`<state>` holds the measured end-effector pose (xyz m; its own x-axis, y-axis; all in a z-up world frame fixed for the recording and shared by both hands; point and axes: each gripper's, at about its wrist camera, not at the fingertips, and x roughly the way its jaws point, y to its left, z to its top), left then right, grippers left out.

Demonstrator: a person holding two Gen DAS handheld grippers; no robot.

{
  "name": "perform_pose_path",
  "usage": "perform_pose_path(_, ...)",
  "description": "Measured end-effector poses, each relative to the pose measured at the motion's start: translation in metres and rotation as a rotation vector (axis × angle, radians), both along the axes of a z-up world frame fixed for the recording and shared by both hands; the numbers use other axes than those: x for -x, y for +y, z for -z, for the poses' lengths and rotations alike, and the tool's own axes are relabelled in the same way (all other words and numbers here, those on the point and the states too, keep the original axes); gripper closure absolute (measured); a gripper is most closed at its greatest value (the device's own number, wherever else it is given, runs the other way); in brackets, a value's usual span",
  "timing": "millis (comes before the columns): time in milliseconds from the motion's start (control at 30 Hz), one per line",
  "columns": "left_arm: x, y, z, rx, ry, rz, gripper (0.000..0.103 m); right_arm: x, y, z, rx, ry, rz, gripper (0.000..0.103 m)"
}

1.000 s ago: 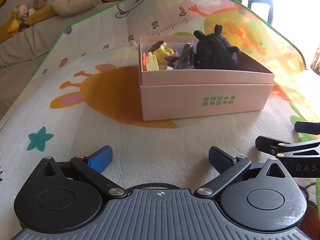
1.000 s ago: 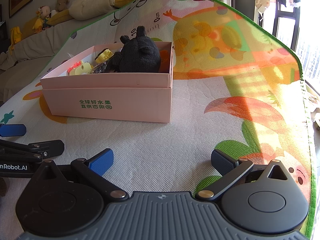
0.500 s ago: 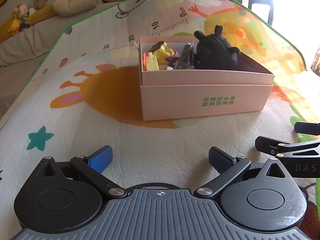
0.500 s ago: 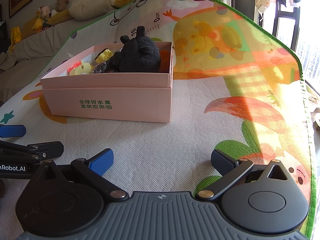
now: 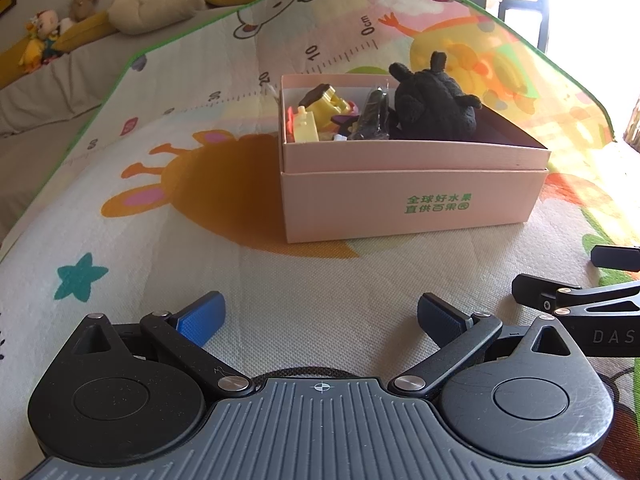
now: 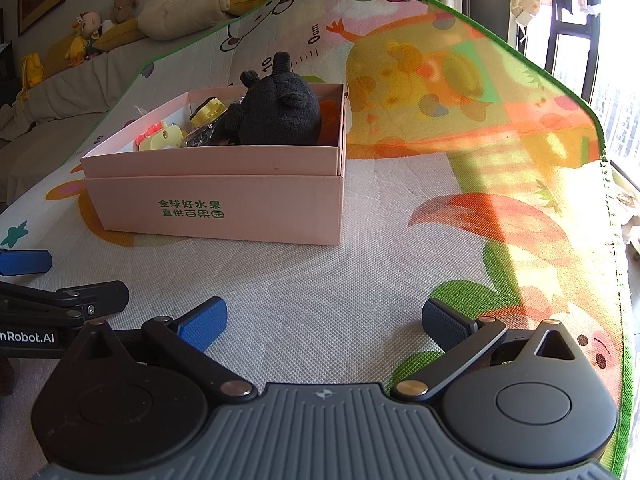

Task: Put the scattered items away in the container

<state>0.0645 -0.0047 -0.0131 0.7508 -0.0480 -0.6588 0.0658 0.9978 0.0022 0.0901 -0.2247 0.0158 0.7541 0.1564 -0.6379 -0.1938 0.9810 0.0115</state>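
on the play mat [image 5: 320, 280], left gripper [image 5: 320, 316] and right gripper [image 6: 324, 320] both spread empty, parked short of the pink box [image 5: 412, 200], toys apparently all inside.

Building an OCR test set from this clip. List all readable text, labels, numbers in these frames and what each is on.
"全球好水果 直供百果园": green print, front wall of the pink box.
"0cm", "10", "20", "30": ruler printed on the play mat; the marks further along are too distorted to read.
"DAS", cut off by the frame edge: side of the right gripper.
"nRobot.AI", start cut off: side of the left gripper.
Wall pictures: no legible text.
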Motion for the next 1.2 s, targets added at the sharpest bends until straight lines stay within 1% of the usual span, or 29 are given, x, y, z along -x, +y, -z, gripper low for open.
perform_pose_path(167,0.0002,0.0,0.0003,0.0,0.0,0.0,0.0,-0.0001,-0.0001,0.0001,0.0,0.0,0.0,0.0)
perform_pose_path(300,-0.0004,-0.0032,-0.0002,-0.018,0.0,-0.002,0.0,-0.0002,0.0,0.0001,0.0,0.0,0.0,0.0)
perform_pose_path(1200,-0.0005,-0.0009,0.0003,-0.002,-0.003,-0.002,0.0,-0.0006,-0.0002,0.0001,0.0,0.0,0.0,0.0)
